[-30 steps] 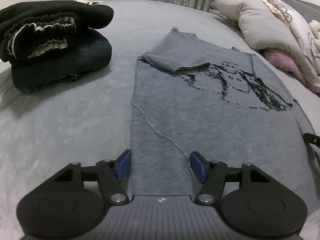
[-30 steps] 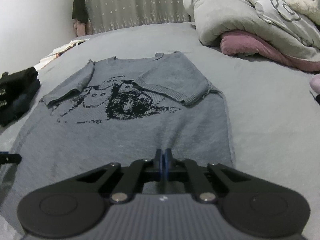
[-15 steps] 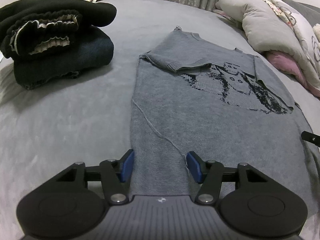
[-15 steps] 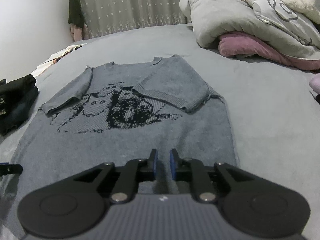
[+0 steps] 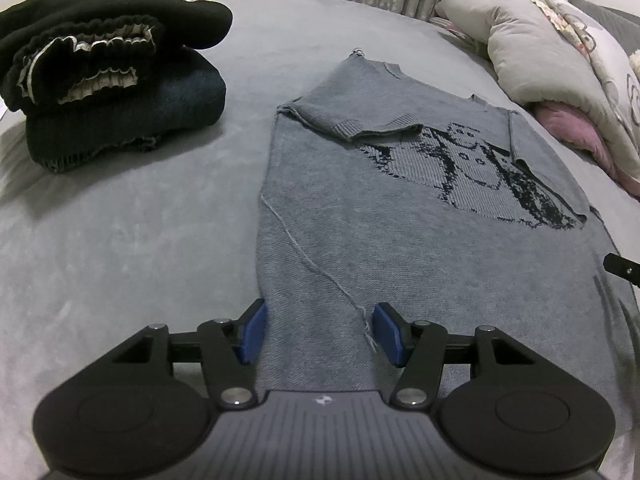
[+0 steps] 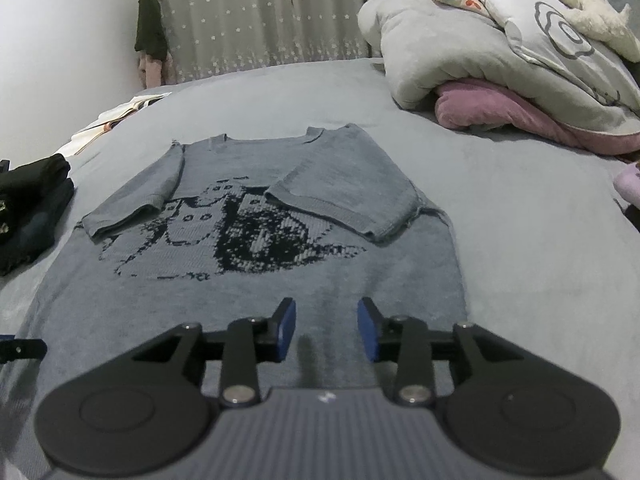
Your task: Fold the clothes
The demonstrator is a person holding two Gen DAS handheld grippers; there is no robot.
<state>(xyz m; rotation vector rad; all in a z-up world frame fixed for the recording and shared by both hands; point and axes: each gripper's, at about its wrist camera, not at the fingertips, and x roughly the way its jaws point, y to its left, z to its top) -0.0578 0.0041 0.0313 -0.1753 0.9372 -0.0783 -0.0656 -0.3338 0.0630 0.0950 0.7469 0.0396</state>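
- Grey sweater (image 5: 400,240) lies flat on the bed (image 5: 120,220), both sleeves folded in over the chest print; hem end sits right at the fingers of both grippers.
- Left gripper (image 5: 320,332): fingers spread open, hem's left corner between them, nothing gripped.
- Right gripper (image 6: 326,328): fingers apart too, over the hem near the right edge, holding nothing.
- Loose thread (image 5: 312,256) runs just ahead of the left fingers; risk it snags or gets pinched instead of cloth.
- Risk: uneven hem grips would skew the fold, or lifting shakes the sleeves open.
- Dark folded stack (image 5: 112,80) far ahead-left of the left fingers; pillows (image 6: 500,52) far ahead-right of the right fingers.
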